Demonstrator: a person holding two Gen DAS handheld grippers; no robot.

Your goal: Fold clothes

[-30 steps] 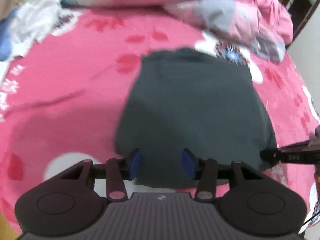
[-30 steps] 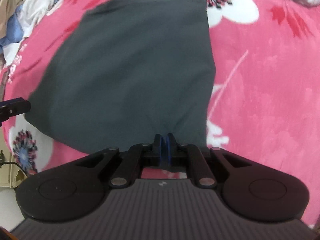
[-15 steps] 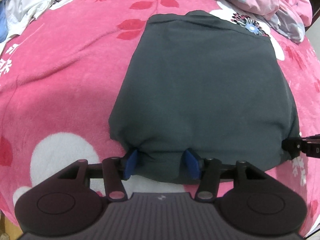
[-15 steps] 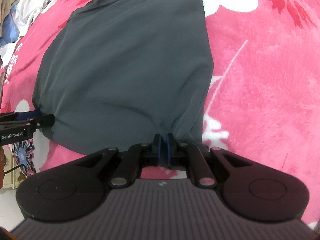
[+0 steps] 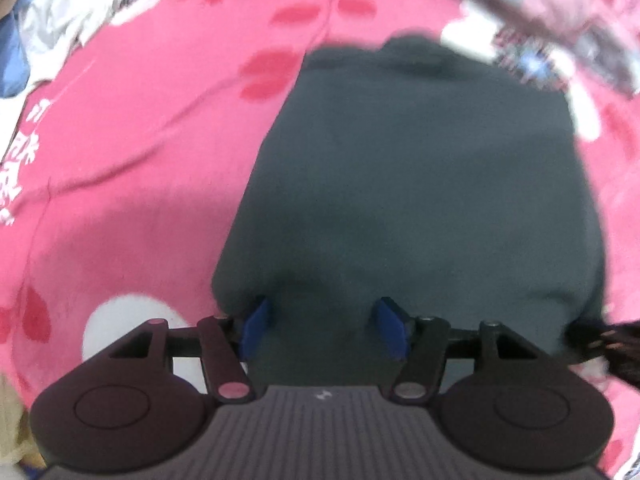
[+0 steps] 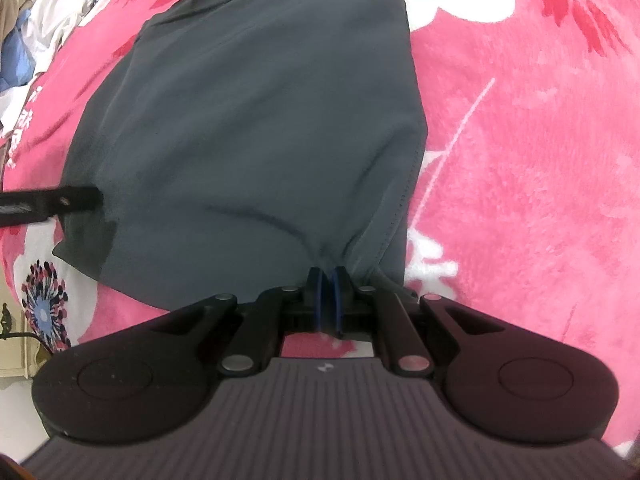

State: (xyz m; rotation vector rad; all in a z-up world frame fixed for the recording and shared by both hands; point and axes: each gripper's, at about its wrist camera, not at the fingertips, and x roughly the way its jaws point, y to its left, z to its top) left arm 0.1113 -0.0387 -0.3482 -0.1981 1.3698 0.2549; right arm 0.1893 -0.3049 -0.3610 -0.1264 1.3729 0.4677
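Note:
A dark grey folded garment (image 5: pixel 420 200) (image 6: pixel 260 120) lies flat on the pink floral blanket (image 5: pixel 140 140) (image 6: pixel 520 140). My left gripper (image 5: pixel 323 324) hovers over the garment's near left edge. Its jaws are opening, and the cloth lies between the blue pads (image 5: pixel 256 326) without being pinched. In the right wrist view one of its fingers (image 6: pixel 52 200) reaches over the garment's left corner. My right gripper (image 6: pixel 328 296) is shut on the garment's near right hem, which puckers into the pads. It shows as a dark blur (image 5: pixel 592 340) at the right of the left wrist view.
A heap of white, blue and beige clothes (image 5: pixel 52 40) (image 6: pixel 36 28) lies at the far left of the bed. A crumpled pink and grey quilt (image 5: pixel 560 12) sits at the far right. The bed's left edge and a cream piece of furniture (image 6: pixel 12 356) are beside me.
The left gripper's jaws have spread wider and it has shifted over the garment's left corner; its view is now blurred. The right gripper has kept still, shut on the hem.

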